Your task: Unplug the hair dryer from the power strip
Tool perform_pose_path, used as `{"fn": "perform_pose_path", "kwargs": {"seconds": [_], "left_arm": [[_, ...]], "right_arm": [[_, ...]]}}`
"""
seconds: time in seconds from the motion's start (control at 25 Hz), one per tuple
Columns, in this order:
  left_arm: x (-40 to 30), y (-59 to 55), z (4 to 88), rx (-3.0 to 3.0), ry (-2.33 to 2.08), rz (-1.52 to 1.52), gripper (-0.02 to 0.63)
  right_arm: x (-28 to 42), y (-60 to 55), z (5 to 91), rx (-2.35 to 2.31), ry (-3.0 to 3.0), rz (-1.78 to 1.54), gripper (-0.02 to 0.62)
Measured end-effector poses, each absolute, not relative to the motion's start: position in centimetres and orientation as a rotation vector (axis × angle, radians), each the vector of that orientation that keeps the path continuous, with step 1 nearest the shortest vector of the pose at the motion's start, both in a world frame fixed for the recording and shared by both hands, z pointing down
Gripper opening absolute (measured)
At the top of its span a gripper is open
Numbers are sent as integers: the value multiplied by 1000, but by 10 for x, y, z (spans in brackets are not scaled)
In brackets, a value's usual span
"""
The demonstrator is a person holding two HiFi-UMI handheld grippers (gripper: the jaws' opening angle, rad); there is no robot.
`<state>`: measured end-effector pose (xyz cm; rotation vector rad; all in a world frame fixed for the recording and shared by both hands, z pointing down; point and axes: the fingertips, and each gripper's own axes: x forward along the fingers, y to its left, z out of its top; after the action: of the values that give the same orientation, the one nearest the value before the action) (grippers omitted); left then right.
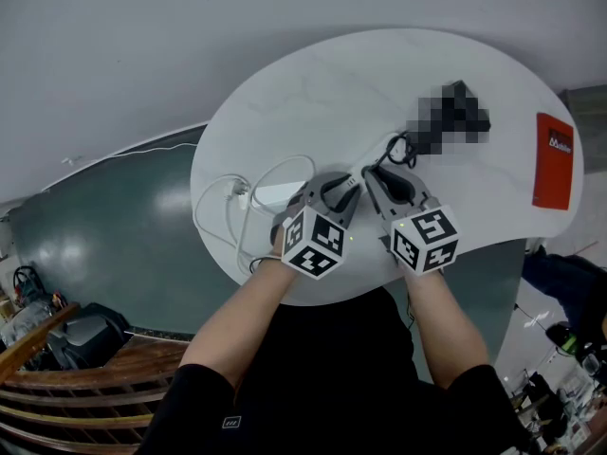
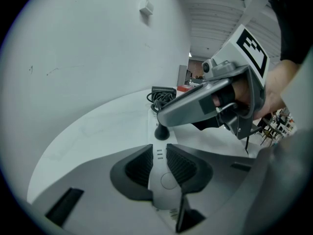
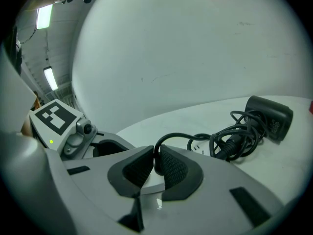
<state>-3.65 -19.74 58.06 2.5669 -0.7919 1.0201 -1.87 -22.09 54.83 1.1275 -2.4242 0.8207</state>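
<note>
On the white oval table (image 1: 313,83) lies a white power strip (image 1: 273,197) (image 2: 157,153). My left gripper (image 1: 343,186) (image 2: 157,164) is shut on the strip, its pads pressing both long sides. The black plug (image 2: 161,132) (image 3: 157,156) stands on the strip just beyond. My right gripper (image 1: 372,176) (image 3: 156,165) is shut on that plug from above. From the plug a black cord (image 3: 230,136) (image 1: 398,148) runs in a tangle to the black hair dryer (image 3: 269,112) (image 1: 465,112) at the far right. I cannot tell whether the plug's pins are still in the socket.
The strip's white cable (image 1: 220,218) loops over the table's left part and off its edge. A red card (image 1: 554,159) lies at the table's right edge. Grey wall rises behind the table; dark floor lies to the left.
</note>
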Motion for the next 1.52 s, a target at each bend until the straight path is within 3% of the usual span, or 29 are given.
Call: {"fn": "perform_pose_path", "kwargs": {"seconds": [0.32,0.36,0.52,0.72,1.04,1.16,1.36,1.52], "left_arm": [[-34,-197,583,2574,-802,1044,94],[-33,-197,584,2577,-804,1051,91],[-38,-197,585,2566,-811,1044,94],[-32,-191,584,2566,-745,1097,135],[-29,-197,582,2561,-752,1110,155],[-24,-199,583,2568,-744,1123,161],[-16,-200,585,2582,-731,1149,163],[-15,-202,585,2576,-733,1143,164]], "right_arm": [[-13,-221,541,1150,-2465,904,57],[-12,-225,530,1162,-2501,877,32],[-25,-244,487,1097,-2557,602,34],[-3,-236,510,1130,-2496,801,35],[5,-219,532,1055,-2479,854,42],[-4,-216,545,985,-2474,878,141],[-17,-216,561,934,-2454,817,138],[-20,-222,562,962,-2444,710,78]]}}
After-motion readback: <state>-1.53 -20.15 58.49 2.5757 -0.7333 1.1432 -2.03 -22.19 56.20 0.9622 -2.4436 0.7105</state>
